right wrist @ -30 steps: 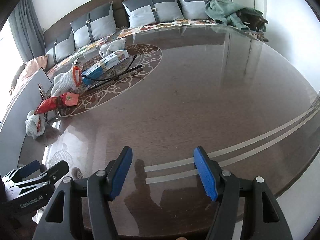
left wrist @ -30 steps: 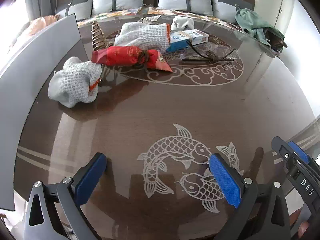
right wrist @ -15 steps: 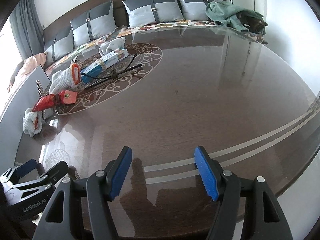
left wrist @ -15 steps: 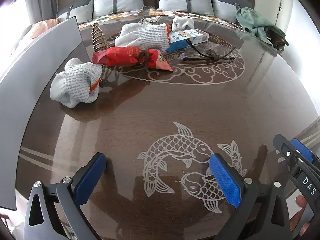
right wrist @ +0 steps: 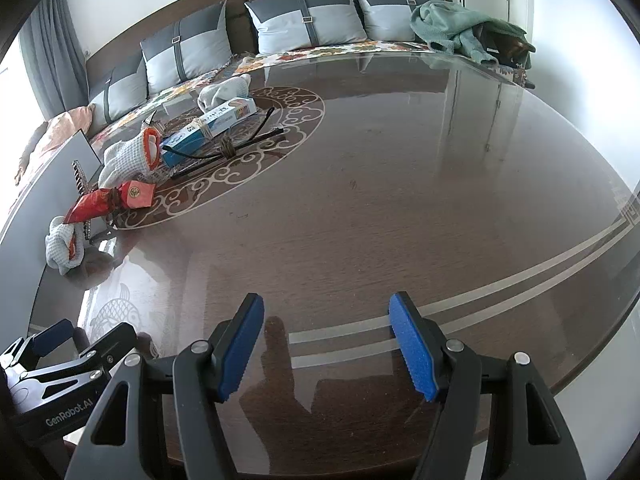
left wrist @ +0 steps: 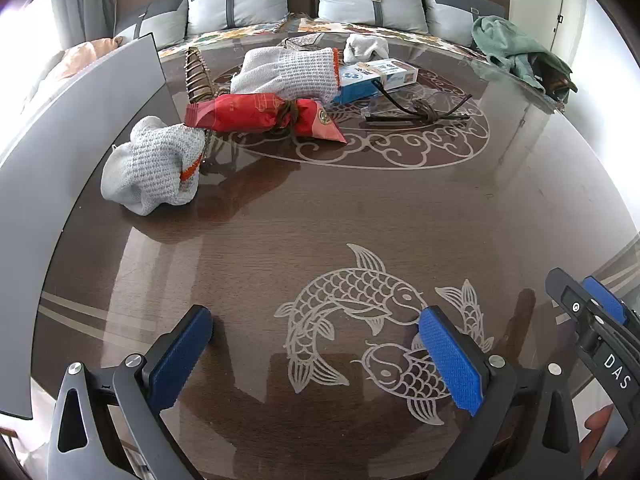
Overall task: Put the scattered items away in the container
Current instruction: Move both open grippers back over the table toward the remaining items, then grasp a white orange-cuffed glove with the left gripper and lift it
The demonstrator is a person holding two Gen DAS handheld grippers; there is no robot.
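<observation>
Scattered items lie on the far part of the dark table: a crumpled grey knit glove, a red snack packet, a second knit glove, a blue-and-white box and a black tied cable. A brown wire rack stands behind the packet. My left gripper is open and empty, low over the fish inlay. My right gripper is open and empty near the table's front edge.
A grey panel runs along the table's left edge. A white cloth lies behind the box. A sofa with grey cushions stands beyond the table, with a green towel at its right end.
Both grippers have drifted slightly; the items appear a little shifted in view. Nothing was taken hold of or let go.
</observation>
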